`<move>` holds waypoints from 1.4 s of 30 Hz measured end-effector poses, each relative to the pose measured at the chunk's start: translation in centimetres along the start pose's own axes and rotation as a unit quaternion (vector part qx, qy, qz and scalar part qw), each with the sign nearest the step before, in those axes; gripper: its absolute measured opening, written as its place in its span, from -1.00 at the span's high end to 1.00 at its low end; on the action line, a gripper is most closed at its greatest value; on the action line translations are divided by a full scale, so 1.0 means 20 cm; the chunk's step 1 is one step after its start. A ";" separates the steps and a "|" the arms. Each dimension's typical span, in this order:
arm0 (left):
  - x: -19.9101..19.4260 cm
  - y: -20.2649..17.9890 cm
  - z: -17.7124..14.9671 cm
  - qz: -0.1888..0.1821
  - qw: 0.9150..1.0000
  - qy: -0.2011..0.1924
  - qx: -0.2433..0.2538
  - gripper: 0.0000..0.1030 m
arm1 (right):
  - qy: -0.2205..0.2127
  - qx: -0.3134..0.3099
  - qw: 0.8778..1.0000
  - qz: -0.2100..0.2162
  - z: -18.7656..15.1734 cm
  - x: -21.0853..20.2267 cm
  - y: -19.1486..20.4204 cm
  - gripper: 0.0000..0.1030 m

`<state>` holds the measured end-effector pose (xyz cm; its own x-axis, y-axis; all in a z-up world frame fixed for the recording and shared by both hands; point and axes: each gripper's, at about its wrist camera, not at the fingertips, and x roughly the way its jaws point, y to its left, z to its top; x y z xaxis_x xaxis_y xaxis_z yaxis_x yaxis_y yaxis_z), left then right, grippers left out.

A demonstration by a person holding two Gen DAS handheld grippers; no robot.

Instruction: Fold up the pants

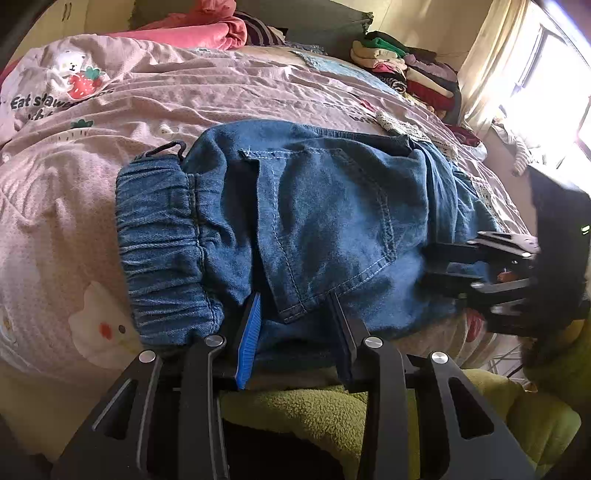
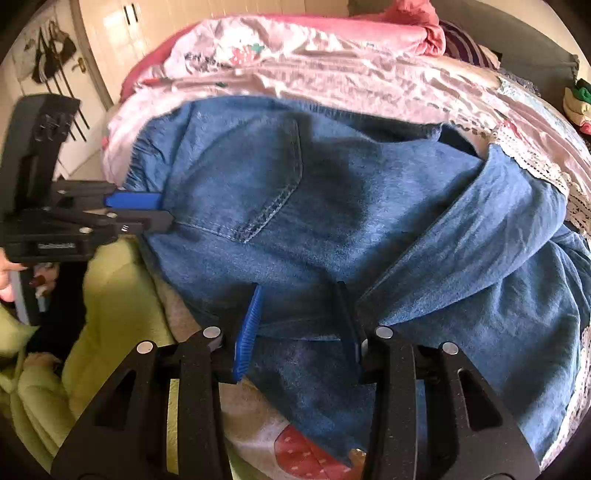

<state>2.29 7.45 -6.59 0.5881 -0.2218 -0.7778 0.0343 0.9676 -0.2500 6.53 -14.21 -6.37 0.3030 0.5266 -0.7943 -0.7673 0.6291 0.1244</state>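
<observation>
Blue jeans lie folded on the bed, back pocket up and elastic waistband to the left. My left gripper is open at the near edge just right of the waistband, with flat denim between its fingers and no squeeze on it. The right wrist view shows the jeans with a leg folded across on the right. My right gripper is open over the near edge, with cloth lying loose between its fingers. Each gripper shows in the other's view: the right gripper and the left gripper.
A pink printed bedspread covers the bed. Folded clothes are stacked at the far right and a pink blanket lies at the back. A bright window is on the right and a door on the left. Green fleece sits by the near edge.
</observation>
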 end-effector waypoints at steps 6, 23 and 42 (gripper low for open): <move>0.01 0.01 0.02 -0.006 1.000 -0.004 -0.004 0.35 | -0.093 0.105 0.985 -0.097 -0.08 -0.46 -0.39 -0.05; 0.02 -0.04 0.02 0.029 0.999 -0.004 0.024 0.35 | 0.000 0.238 0.961 -0.143 -0.61 -0.58 -0.77 0.75; -0.13 -0.11 0.06 -0.003 0.998 -0.048 0.028 0.18 | -0.069 0.225 0.949 -0.210 -0.43 -0.81 -0.93 0.00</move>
<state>1.75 6.06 -3.35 0.6623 -0.2172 -0.7171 0.0810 0.9722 -0.2196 10.97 -39.27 -1.02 0.6228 0.2257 -0.7491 -0.2529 0.9641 0.0802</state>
